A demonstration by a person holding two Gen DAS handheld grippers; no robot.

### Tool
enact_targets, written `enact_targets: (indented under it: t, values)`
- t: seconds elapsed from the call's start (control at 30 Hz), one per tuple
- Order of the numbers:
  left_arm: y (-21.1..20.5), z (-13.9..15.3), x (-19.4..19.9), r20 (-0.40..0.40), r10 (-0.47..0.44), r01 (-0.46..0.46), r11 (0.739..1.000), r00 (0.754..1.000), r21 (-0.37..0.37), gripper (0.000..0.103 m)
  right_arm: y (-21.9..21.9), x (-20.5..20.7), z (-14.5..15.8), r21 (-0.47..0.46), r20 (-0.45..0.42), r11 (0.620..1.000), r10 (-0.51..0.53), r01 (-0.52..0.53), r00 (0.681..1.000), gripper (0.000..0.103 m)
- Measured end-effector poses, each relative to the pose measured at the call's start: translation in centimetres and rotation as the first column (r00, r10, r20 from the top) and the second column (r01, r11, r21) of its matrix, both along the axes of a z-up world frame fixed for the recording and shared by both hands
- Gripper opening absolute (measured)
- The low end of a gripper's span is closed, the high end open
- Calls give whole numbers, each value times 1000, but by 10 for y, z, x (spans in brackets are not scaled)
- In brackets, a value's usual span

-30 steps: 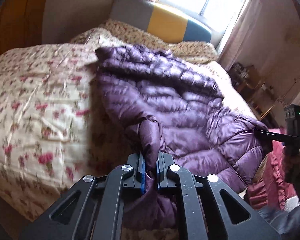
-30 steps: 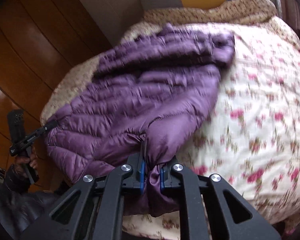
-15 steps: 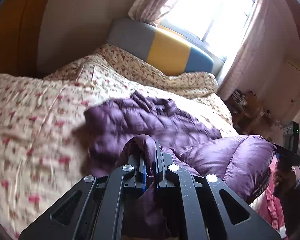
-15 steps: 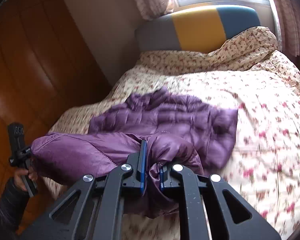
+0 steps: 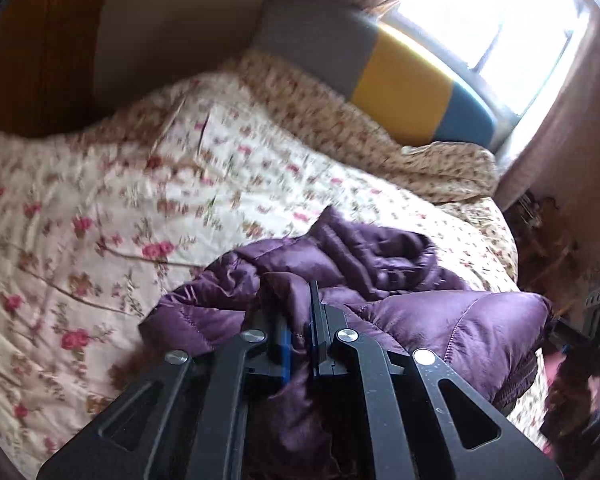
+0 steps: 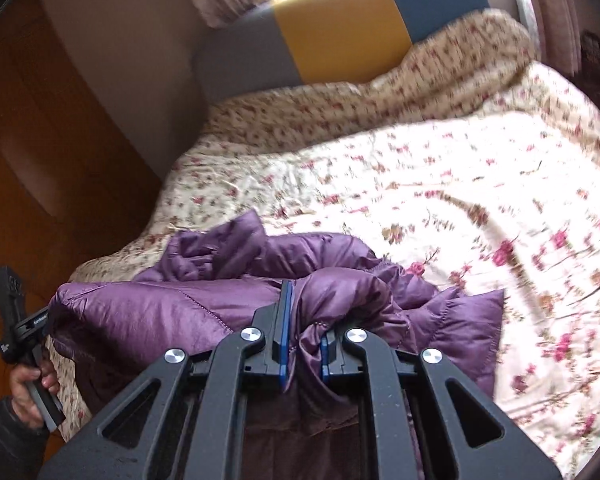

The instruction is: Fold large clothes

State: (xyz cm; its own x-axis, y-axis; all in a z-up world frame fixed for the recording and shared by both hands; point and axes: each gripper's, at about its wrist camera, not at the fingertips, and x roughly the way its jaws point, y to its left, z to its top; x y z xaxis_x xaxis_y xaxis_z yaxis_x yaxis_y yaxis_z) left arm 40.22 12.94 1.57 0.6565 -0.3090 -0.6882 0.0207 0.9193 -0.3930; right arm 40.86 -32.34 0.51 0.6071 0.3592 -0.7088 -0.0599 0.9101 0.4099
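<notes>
Both grippers pinch purple jacket (image 5: 440, 320) over floral bed (image 5: 120, 200)

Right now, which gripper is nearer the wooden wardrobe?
Left. The left gripper is on the wardrobe side of the bed; the right gripper, jaws opening around the jacket, is on the far side.

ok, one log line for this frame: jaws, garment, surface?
left gripper: shut on purple jacket | right gripper: jaws opening, jacket fabric between them | jacket bunched, partly doubled over | on floral bedspread
</notes>
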Motion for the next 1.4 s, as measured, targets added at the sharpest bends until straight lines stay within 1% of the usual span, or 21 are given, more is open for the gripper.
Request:
enact_targets:
  t: [0.07, 0.1, 0.13, 0.17, 0.2, 0.27, 0.3, 0.37, 0.47, 0.6, 0.7, 0.83, 0.87, 0.93, 0.97, 1.0, 1.03, 1.07, 1.13, 1.27, 1.4]
  values:
    - [10, -9, 8, -32, 30, -31, 999, 999, -42, 21, -4, 9, -8, 21, -20, 1000, -14, 14, 1000, 27]
    - [15, -11, 10, -43, 44, -47, 996, 998, -71, 33, -5, 10, -10, 44, -27, 999, -15, 16, 1000, 35]
    - [23, -10, 11, -45, 68, -72, 993, 997, -98, 55, -7, 12, -11, 66, -27, 998, -12, 14, 1000, 41]
    - [30, -7, 9, -30, 99, -102, 989, 995, -103, 67, -7, 14, -10, 88, -28, 996, -7, 10, 1000, 58]
    - [41, -2, 6, -2, 138, -138, 983, 990, -118, 75, -8, 15, -9, 101, -26, 995, -7, 9, 1000, 68]
    - [57, 2, 3, 2, 163, -160, 972, 987, -172, 75, -9, 16, -5, 138, -22, 990, -6, 9, 1000, 74]
    - [67, 3, -2, -2, 178, -175, 965, 984, -194, 75, -10, 14, -2, 173, -22, 985, -3, 7, 1000, 82]
    - [73, 2, -12, 3, 171, -168, 969, 985, -183, 76, -13, 7, 6, 216, -4, 976, -4, 5, 1000, 90]
    - [74, -11, -28, -3, 122, -120, 973, 993, -195, 78, -18, -14, 18, 218, 39, 976, -12, 3, 999, 99]
    - [73, -45, -54, -64, 70, -83, 969, 996, -235, 80, -33, -59, 5, 137, 16, 990, -37, 35, 999, 100]
    - [70, -71, -75, -103, 27, -58, 947, 994, -317, 80, -47, -92, -15, 106, -17, 991, -74, 75, 997, 100]
    - [64, -88, -92, -101, 5, -45, 914, 995, -403, 80, -44, -121, -56, 85, -115, 992, -83, 93, 990, 101]
    - [62, -89, -94, -96, 0, -40, 909, 995, -415, 80, -41, -122, -61, 82, -120, 992, -82, 92, 989, 98]
    - [55, -87, -99, -83, -22, -14, 909, 996, -416, 63, -31, -124, -69, 70, -114, 993, -83, 92, 990, 79]
    - [52, -86, -101, -81, -30, -6, 910, 996, -414, 58, -30, -124, -71, 94, -119, 991, -85, 96, 989, 56]
    - [51, -86, -102, -79, -37, 1, 909, 996, -417, 46, -30, -124, -70, 119, -122, 987, -90, 105, 988, 37]
    - [50, -85, -106, -74, -47, 11, 908, 996, -419, 39, -31, -126, -64, 127, -114, 986, -92, 106, 989, 28]
    - [49, -83, -110, -69, -56, 22, 910, 996, -415, 36, -31, -125, -62, 130, -110, 986, -90, 104, 990, 20]
    - [48, -80, -120, -62, -73, 42, 914, 995, -404, 29, -31, -135, -51, 120, -98, 989, -70, 81, 993, 15]
    - [45, -72, -150, -48, -105, 79, 921, 993, -381, 28, -30, -164, -35, 115, -88, 992, -32, 42, 996, 13]
    - [49, -72, -193, -52, -132, 105, 927, 990, -359, 28, -29, -216, -27, 96, -100, 995, 24, -15, 995, 12]
